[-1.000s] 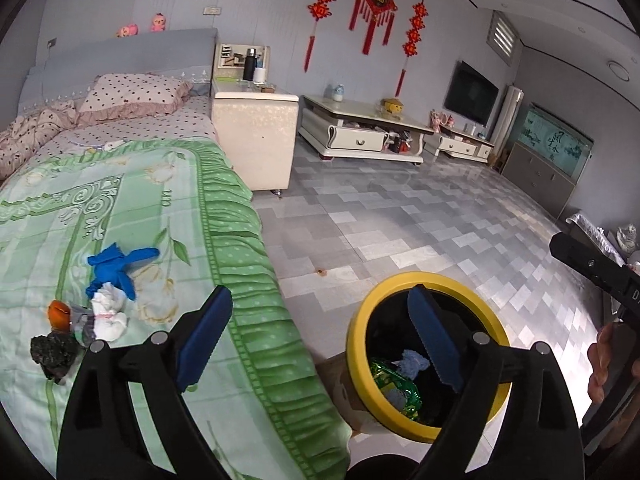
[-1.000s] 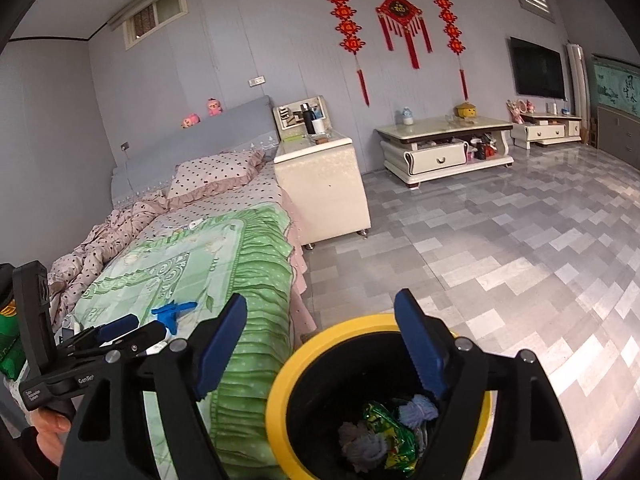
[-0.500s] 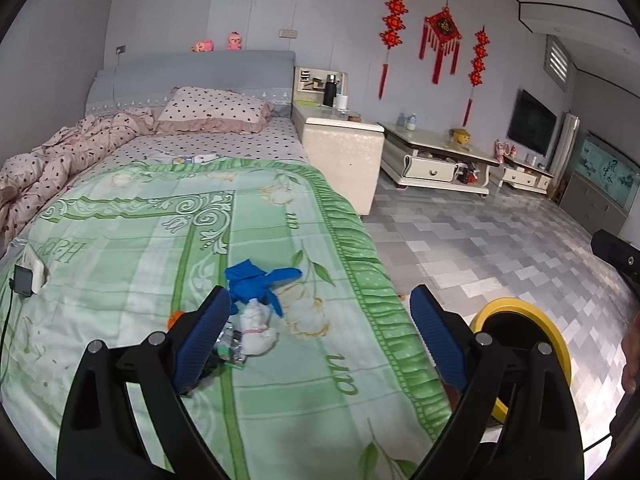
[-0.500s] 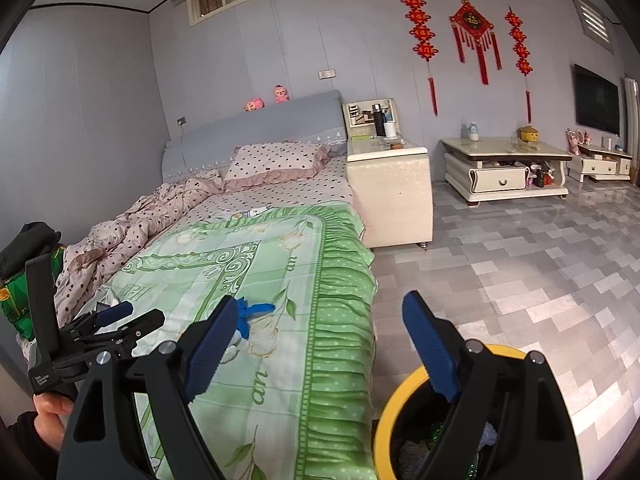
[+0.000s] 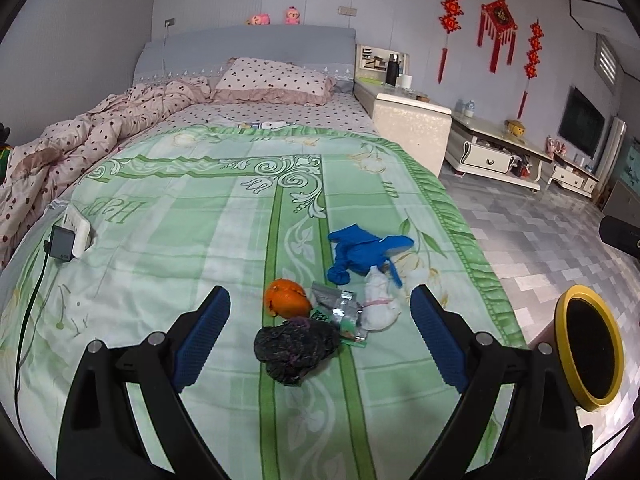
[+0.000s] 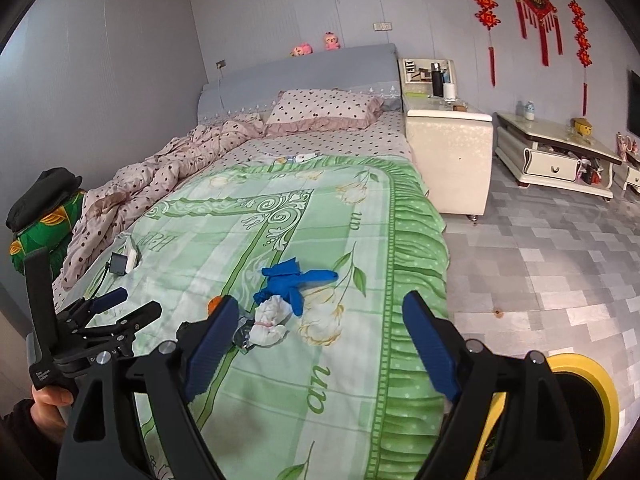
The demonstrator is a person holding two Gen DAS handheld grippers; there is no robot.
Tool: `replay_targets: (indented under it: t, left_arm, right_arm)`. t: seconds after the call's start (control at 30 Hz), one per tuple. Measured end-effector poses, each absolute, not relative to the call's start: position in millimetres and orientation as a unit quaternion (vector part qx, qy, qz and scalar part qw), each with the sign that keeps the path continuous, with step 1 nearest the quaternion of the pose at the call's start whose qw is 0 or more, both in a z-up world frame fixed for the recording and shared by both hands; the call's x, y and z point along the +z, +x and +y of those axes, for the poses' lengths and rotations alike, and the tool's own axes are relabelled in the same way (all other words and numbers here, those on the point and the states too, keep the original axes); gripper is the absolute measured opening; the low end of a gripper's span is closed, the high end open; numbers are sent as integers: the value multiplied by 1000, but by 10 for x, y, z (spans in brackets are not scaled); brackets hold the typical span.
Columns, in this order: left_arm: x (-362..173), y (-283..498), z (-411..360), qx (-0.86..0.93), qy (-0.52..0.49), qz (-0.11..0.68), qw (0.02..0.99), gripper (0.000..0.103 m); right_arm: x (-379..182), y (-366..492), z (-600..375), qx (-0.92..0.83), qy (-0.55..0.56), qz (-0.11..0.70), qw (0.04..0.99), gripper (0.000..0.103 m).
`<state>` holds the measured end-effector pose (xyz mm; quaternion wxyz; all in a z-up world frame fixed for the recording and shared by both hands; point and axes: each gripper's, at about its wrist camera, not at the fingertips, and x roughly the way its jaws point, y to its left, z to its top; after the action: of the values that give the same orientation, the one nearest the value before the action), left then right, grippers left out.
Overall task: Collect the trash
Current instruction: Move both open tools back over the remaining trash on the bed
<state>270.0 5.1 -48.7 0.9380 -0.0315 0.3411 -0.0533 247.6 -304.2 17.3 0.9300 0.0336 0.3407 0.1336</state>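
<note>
A: So, which step is this?

B: The reach back for more. Both grippers hang over the green bedspread (image 5: 168,240) with nothing in them. The left gripper (image 5: 320,332) stands wide, released, and the little heap of trash sits right between its jaws: an orange peel (image 5: 287,299), a black crumpled bag (image 5: 296,347) at six o'clock from it, a foil wrapper (image 5: 339,309) at three o'clock, then a white wad (image 5: 378,305), with a blue glove (image 5: 366,251) at twelve o'clock of that wad.

A: And the right one?

B: The right gripper (image 6: 322,344) is also spread open and empty. Its jaws have just been opening a little further, with nothing pressed between them. The heap lies by its left jaw.

A: Where's the bin?

B: The yellow-rimmed bin (image 5: 591,346) stands on the floor off the bed's edge, at three o'clock in the left view.

A: Next move?

B: I'd say lower the left gripper onto the black bag or the peel, close, and carry it across. Soft, loose pieces, so a low pinch seems wise.

A: What changed?

B: A second ago both cameras looked into the bin with rubbish inside; now they have swung over to the bed.
</note>
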Motion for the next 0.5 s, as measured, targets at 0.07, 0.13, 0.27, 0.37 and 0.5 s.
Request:
replay_targets:
  t: [0.07, 0.13, 0.27, 0.37, 0.5]
  left_arm:
    - [-601, 2750, 154, -47, -35, 350, 935, 87]
    - [-710, 2804, 238, -41, -38, 358, 932, 87]
    - [-939, 2905, 351, -36, -44, 374, 926, 87]
    - [-1087, 2988, 393, -34, -46, 385, 921, 87]
    - [-1256, 3089, 444, -39, -52, 396, 916, 87]
  right_arm:
    - [70, 2589, -2927, 142, 31, 353, 924, 80]
    - [-43, 2690, -2844, 147, 30, 365, 919, 80]
    - [-256, 2877, -2685, 156, 30, 387, 908, 80]
    - [-414, 3020, -2562, 161, 27, 402, 901, 80]
    - [-617, 3190, -2423, 168, 22, 423, 890, 80]
